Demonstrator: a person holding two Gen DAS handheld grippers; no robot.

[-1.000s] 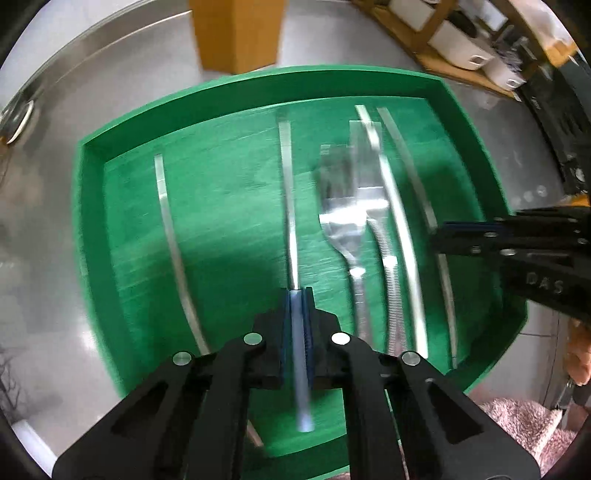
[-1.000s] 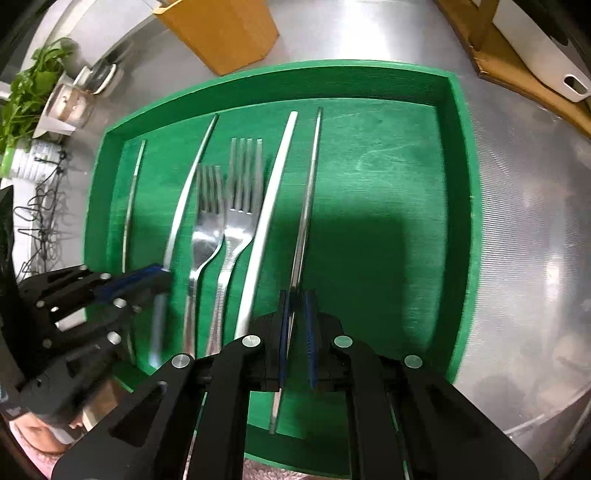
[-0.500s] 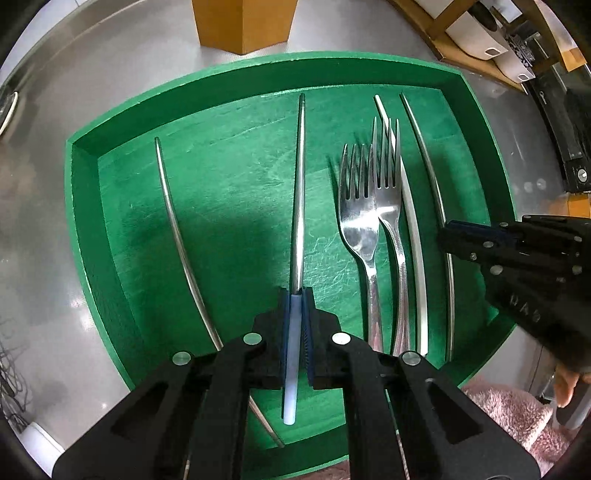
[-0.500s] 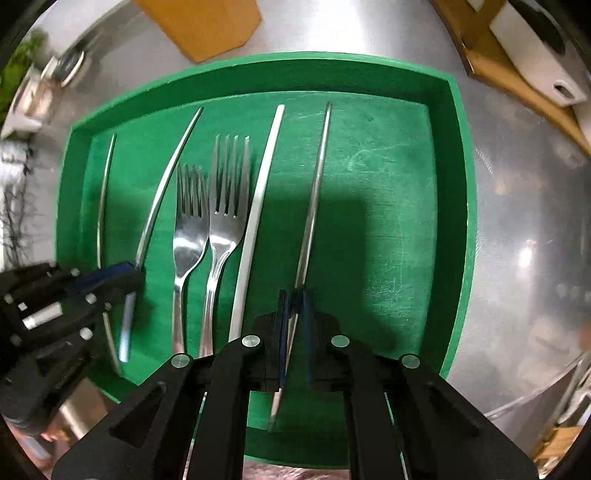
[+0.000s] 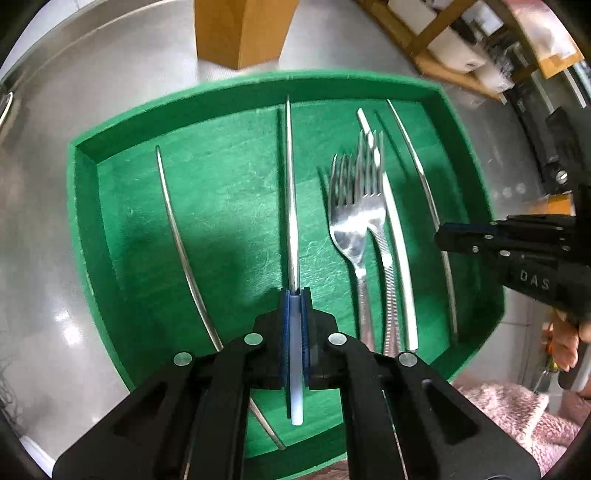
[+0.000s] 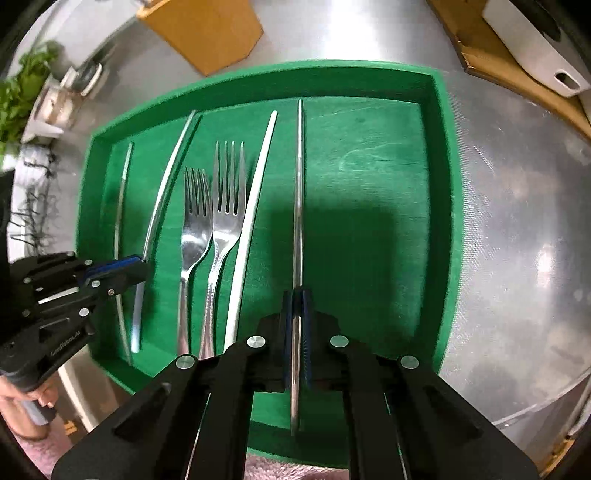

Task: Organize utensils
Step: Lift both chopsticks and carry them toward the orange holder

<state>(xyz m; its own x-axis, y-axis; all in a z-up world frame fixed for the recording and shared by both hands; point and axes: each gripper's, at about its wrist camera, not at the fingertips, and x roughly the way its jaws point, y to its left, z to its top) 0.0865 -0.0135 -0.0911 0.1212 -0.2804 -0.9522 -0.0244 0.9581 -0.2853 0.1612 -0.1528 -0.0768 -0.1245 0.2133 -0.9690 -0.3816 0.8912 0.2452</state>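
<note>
A brushed steel counter (image 6: 517, 229) with a dull, finely grained sheen fills the scene. On it sits a shallow green wooden tray (image 6: 445, 221) with raised walls and a scratched, painted floor. Beyond its far wall stands a tan wooden block (image 5: 240, 29).

Inside the tray, slim metal utensils lie side by side, all with their long axes running from near wall to far wall. The right gripper (image 6: 296, 295) is clamped on a thin, smooth silver utensil seen edge-on (image 6: 298, 184), probably a knife; it points straight ahead along the fingers, with bare tray floor on its right. The left gripper (image 5: 293, 295) is closed on a similar narrow silver utensil with a pale handle end (image 5: 290, 177), also pointing straight ahead.

Between the two held pieces, in the right-wrist view, lie a pale, matte slender utensil (image 6: 251, 221), then two polished steel forks (image 6: 210, 229) touching each other, tines toward the far wall; the larger has a ridged handle. At the tray's left edge rests another thin curved silver utensil (image 6: 120, 206).

Since each held piece already lies parallel to the row, setting it down likely needs only a straight lowering and release. The right gripper is nearer the open right side of the tray.
</note>
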